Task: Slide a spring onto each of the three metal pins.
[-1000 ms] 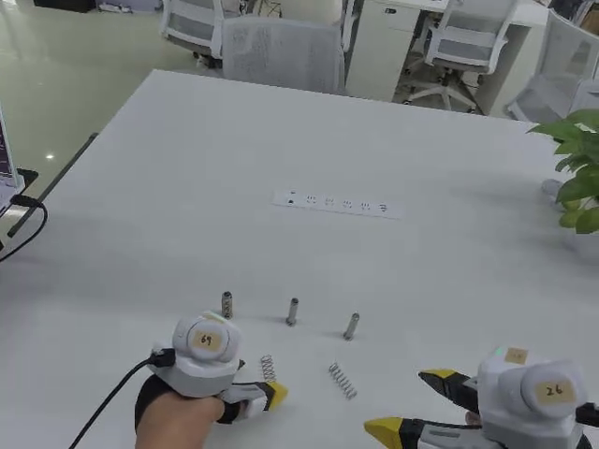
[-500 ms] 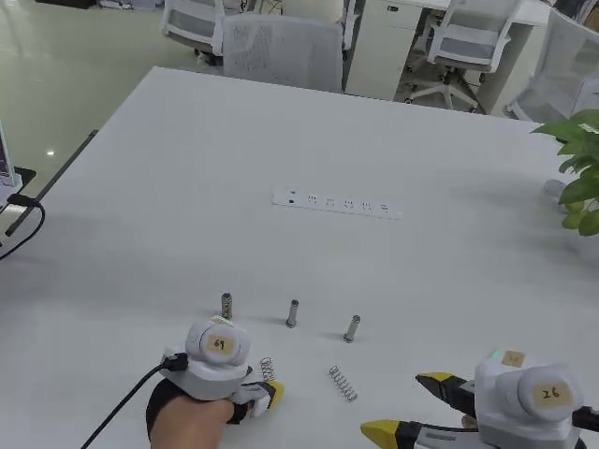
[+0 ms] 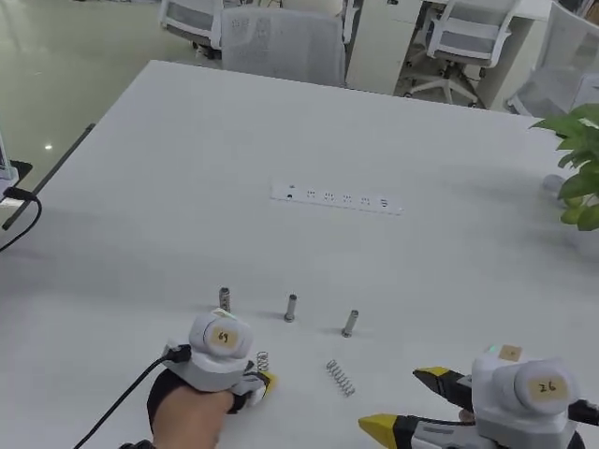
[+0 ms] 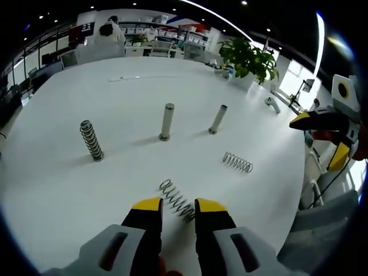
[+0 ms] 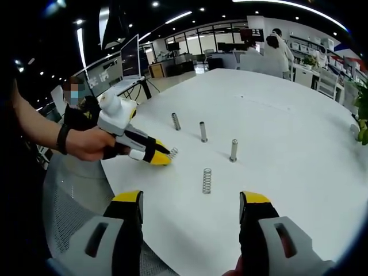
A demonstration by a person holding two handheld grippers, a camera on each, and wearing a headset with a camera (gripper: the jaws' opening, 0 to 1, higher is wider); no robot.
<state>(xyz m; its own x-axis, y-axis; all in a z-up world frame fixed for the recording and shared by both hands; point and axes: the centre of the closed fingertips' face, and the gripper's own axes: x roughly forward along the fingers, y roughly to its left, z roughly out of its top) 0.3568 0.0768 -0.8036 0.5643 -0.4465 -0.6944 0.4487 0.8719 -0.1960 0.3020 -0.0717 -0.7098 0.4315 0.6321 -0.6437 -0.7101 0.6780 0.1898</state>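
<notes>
Left gripper view is showing the yellow-tipped left gripper (image 4: 178, 206) being held low over the white table top (image 4: 52, 190). Its jaws are standing a narrow gap apart and straddling a small loose steel coil spring (image 4: 175, 198), which is lying flat and slantwise between them. The near end of that spring seems to be touching one jaw, but as far as I can judge the jaws are not pinching it, and it is resting on the table. The low, flat pose makes sense: a spring lying on its side has to be caught across its coils.

Beyond it, three short upright metal pins are standing in a row. The leftmost pin (image 4: 91, 140) is already wearing a spring. The middle pin (image 4: 167, 121) and the right pin (image 4: 217, 119) are standing bare. A second loose coil spring (image 4: 237, 162) is lying on the table near the right pin, not touching it.

The right gripper (image 5: 190, 198) is hanging wide open with nothing in it. In its own view it is pointing towards the second loose coil spring, and it is well apart from the pins. I judge it is being kept clear so the left side has room to work, and so it is ready for that spring.

By my reckoning one pin of three is done. The step in hand is closing on the spring. It calls for a gentle squeeze, since so thin a coil could roll or spring away, and then for tipping it upright over a bare pin.
</notes>
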